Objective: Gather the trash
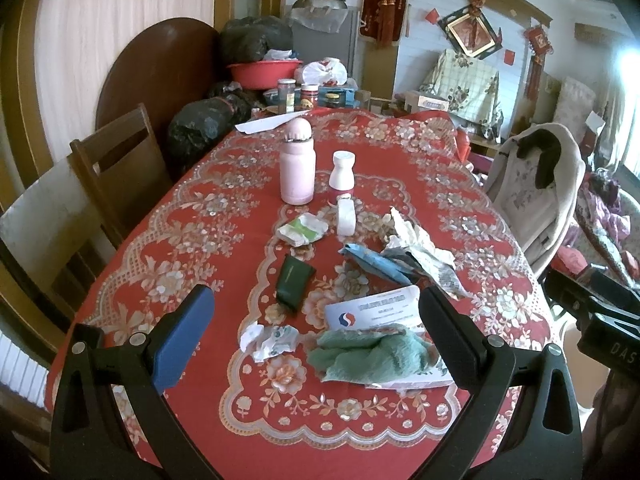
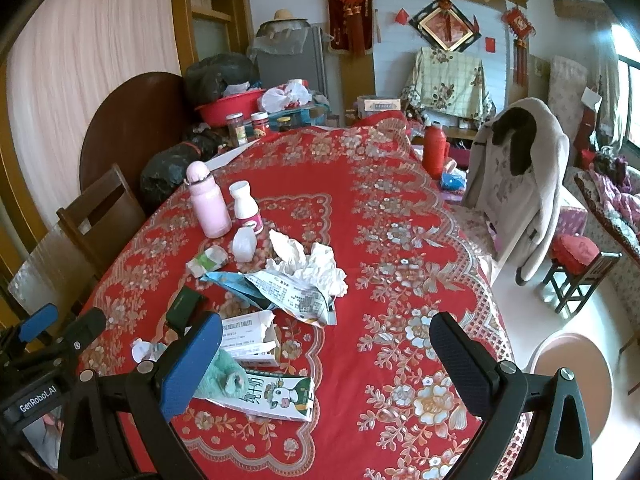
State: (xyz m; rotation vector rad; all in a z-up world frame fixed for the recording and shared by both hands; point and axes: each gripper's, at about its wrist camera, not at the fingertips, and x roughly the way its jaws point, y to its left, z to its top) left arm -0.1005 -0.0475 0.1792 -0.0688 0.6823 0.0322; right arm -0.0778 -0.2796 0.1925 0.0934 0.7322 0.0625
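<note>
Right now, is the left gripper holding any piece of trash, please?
No, the left gripper is open and empty above the green cloth on the table.

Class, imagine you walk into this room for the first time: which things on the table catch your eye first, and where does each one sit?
The red floral tablecloth covers the whole table. In its middle lies a heap of litter: crumpled white paper, a torn printed wrapper and, nearer the camera, a flattened milk carton under a green cloth. Behind the heap stand a pink bottle and a white bottle; the left gripper and right gripper are open above the near edge.
</note>
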